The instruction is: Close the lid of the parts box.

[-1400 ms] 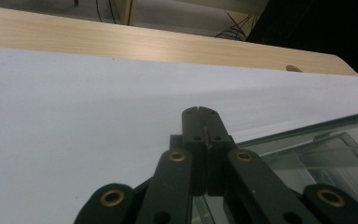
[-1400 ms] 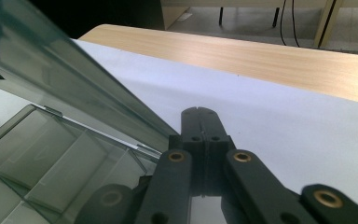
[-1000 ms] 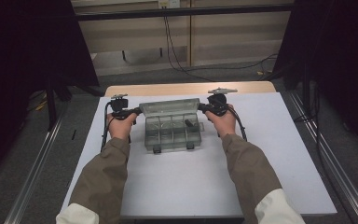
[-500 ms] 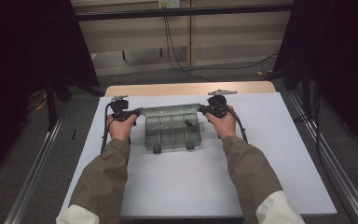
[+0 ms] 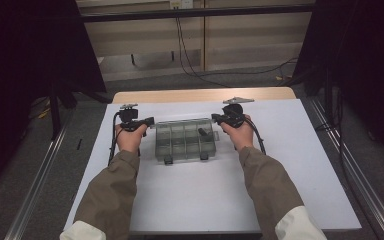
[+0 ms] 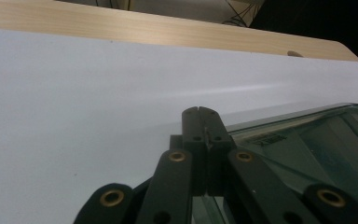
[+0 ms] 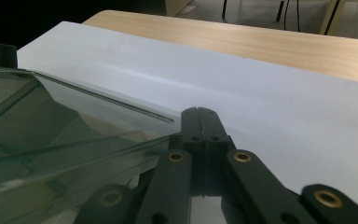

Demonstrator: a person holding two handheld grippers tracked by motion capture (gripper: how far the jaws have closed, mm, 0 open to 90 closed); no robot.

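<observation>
Clear ribbed plastic organiser box (image 5: 185,140) between closed left tongs (image 5: 151,120) and right tongs (image 5: 213,119).

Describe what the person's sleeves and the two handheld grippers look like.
The left gripper and right gripper are matte black, with linked arms joined by brass-ringed rivets. A black cable trails from each, and a grey three-cornered plate tops the right one. The person wears olive-brown sleeves over pale cream upper sleeves.

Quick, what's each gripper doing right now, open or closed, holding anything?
Left gripper: closed, beside the clear compartment box; no grip can be told.
Right gripper: closed, by the box's other end; no grip can be told.
</observation>
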